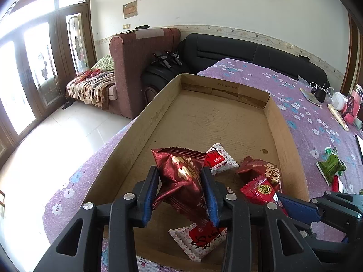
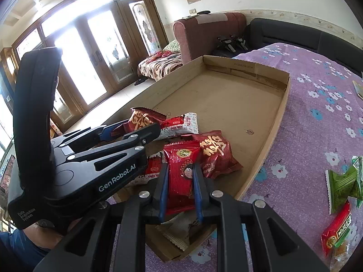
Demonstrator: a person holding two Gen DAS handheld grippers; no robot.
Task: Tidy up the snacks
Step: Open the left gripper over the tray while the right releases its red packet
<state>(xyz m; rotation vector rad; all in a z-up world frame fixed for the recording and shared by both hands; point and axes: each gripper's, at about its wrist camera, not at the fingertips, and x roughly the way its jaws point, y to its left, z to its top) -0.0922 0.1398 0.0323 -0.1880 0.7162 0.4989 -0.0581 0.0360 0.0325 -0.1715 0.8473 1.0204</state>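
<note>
While two grippers grip, five tray [image 1: 158, 113] snacks

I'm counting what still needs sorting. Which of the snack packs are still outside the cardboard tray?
The green packs and the red-and-green pack, lying on the purple cloth right of the cardboard tray; every other pack sits in or over it.

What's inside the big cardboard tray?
Inside the cardboard tray lie a dark red snack packet and two white-and-red packets. Two more red packets are held above it. The far half is bare cardboard. The nearest corner is hidden behind the fingers.
</note>
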